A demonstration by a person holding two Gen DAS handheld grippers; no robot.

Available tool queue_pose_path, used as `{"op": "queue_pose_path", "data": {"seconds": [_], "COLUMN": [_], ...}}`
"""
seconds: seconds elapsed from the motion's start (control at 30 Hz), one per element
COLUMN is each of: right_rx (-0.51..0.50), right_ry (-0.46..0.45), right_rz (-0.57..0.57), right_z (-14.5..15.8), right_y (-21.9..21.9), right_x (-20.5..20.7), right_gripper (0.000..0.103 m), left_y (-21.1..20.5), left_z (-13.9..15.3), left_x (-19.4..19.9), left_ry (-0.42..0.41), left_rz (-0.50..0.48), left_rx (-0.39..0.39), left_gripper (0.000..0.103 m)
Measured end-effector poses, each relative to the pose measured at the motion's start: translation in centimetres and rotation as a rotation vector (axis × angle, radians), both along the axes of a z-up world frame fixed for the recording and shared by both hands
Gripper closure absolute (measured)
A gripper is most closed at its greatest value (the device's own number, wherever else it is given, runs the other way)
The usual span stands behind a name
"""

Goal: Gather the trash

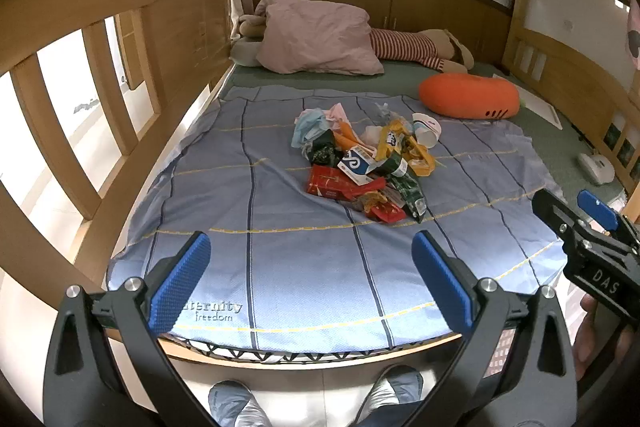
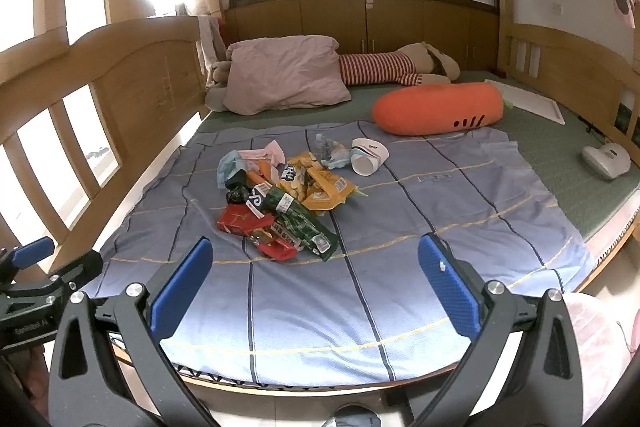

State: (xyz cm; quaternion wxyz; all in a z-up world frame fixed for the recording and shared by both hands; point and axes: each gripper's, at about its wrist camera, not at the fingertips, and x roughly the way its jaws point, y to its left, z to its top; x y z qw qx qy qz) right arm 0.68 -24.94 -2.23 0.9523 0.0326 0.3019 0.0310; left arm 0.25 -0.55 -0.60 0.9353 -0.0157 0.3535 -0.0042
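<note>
A pile of trash (image 1: pixel 360 163) lies in the middle of a blue checked sheet (image 1: pixel 280 267) on the bed: red, green and yellow snack wrappers, face masks, a crushed paper cup (image 1: pixel 427 131). The pile also shows in the right wrist view (image 2: pixel 280 203), with the cup (image 2: pixel 369 156) at its far right. My left gripper (image 1: pixel 312 279) is open and empty, held over the foot of the bed, well short of the pile. My right gripper (image 2: pixel 316 287) is open and empty too, beside the left one; it appears at the right edge of the left wrist view (image 1: pixel 576 215).
An orange carrot-shaped cushion (image 2: pixel 438 107), a pink pillow (image 2: pixel 286 73) and a striped plush toy (image 2: pixel 384 67) lie at the head of the bed. A wooden railing (image 1: pixel 100 75) runs along the left. A white handheld device (image 2: pixel 608 157) sits at the right on the green mat.
</note>
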Motion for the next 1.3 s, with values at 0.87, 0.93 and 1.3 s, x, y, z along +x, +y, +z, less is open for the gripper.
{"op": "queue_pose_path", "data": {"seconds": [0.87,0.93,1.3], "right_rx": [0.018,0.022,0.083], "right_ry": [0.012,0.011,-0.012], "right_rz": [0.011,0.014,0.040], "right_z": [0.0,0.0,-1.6], "right_y": [-0.3,-0.3,-0.8], "right_x": [0.2,0.1,1.8], "right_gripper": [0.002,0.002,0.002], "left_y": [0.0,0.0,-1.0], "left_z": [-0.4,-0.4,-2.4], "left_x": [0.0,0.0,1.8], "left_ry": [0.005,0.005,0.102], "left_rz": [-0.007,-0.003,-0.083], "left_rx": [0.004,0.003,-0.015], "left_gripper": [0.003,0.003,0.003]}}
